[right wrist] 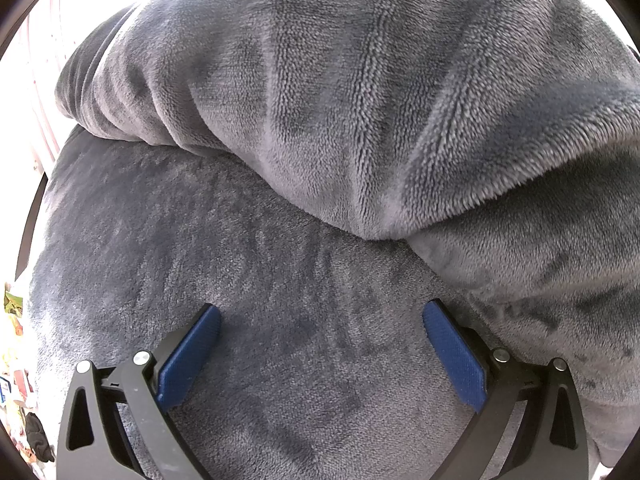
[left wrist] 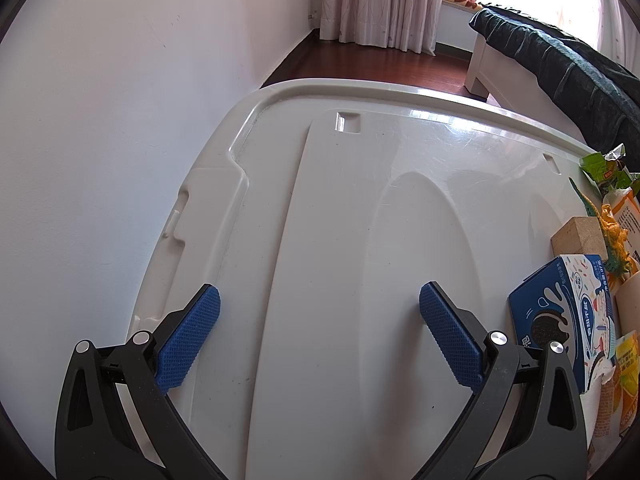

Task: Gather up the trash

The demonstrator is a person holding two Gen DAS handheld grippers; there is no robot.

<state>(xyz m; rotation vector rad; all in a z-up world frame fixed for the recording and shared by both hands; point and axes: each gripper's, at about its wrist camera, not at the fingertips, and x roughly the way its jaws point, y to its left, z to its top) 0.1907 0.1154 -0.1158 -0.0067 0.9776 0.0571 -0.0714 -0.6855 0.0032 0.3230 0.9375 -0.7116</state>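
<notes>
Filling most of the right wrist view, a grey fleece blanket (right wrist: 340, 120) lies in thick folds, and the right gripper (right wrist: 320, 352) hangs just over it with its blue fingers (right wrist: 188, 356) spread wide and holding nothing. I cannot tell if the tips touch the fleece.

The left gripper (left wrist: 320, 336) is also wide open and empty, above a white plastic lid (left wrist: 340, 220) that is bare between its fingers (left wrist: 190, 338).

The trash is at the right edge of this lid, in a tight group. Nearest to the right finger stands a blue cookie box (left wrist: 568, 312), tilted, with a dark sandwich cookie and a milk splash printed on it; its writing is too small to read. Behind it is a wood block (left wrist: 578, 236), then a green wrapper (left wrist: 604, 168). Orange packets (left wrist: 626, 376) with unreadable text lie beside the box.
</notes>
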